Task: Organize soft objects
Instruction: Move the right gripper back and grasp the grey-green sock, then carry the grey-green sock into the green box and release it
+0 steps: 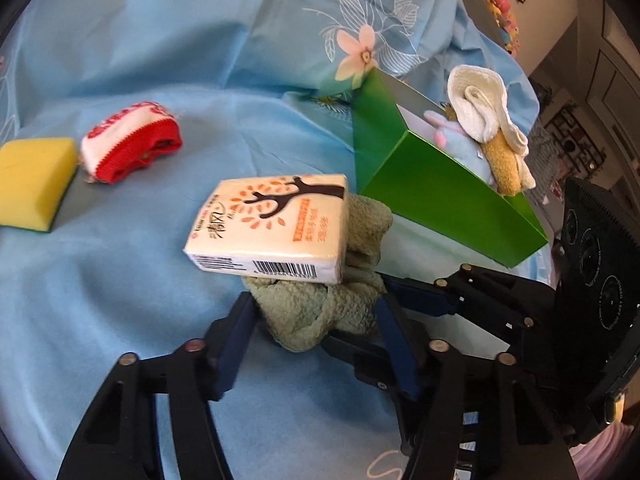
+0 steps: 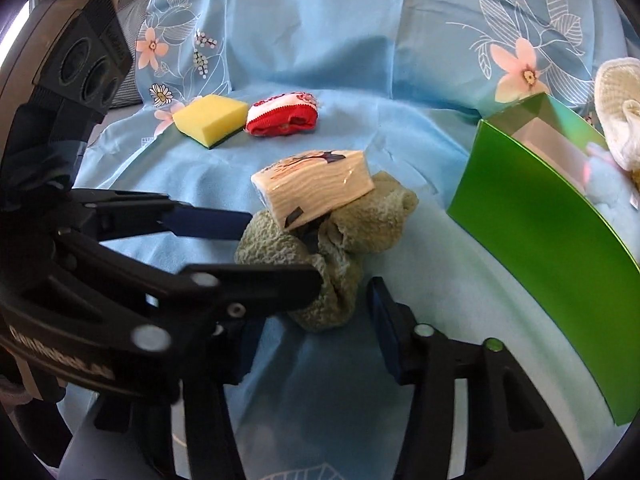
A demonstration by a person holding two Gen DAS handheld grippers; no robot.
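A crumpled green cloth [image 1: 312, 312] [image 2: 372, 216] lies on the blue sheet, and a tissue pack [image 1: 272, 224] [image 2: 316, 188] rests tilted on top of it. My left gripper [image 1: 315, 304] has a blue pad against each side of the cloth's near lump. From the right wrist view it reaches in from the left. My right gripper [image 2: 316, 304] straddles the cloth's lower lump, with sheet showing between its pads and the cloth. A green box [image 1: 432, 196] [image 2: 540, 220] stands to the right, holding a blue plush toy [image 1: 464, 144] and rolled white and yellow cloths [image 1: 484, 108].
A yellow sponge [image 1: 32, 180] [image 2: 210, 118] and a red and white knitted piece [image 1: 132, 140] [image 2: 284, 114] lie side by side at the far left. The flowered blue sheet [image 1: 160, 60] rises in folds behind. Colourful toys [image 1: 500, 4] sit on furniture at the upper right.
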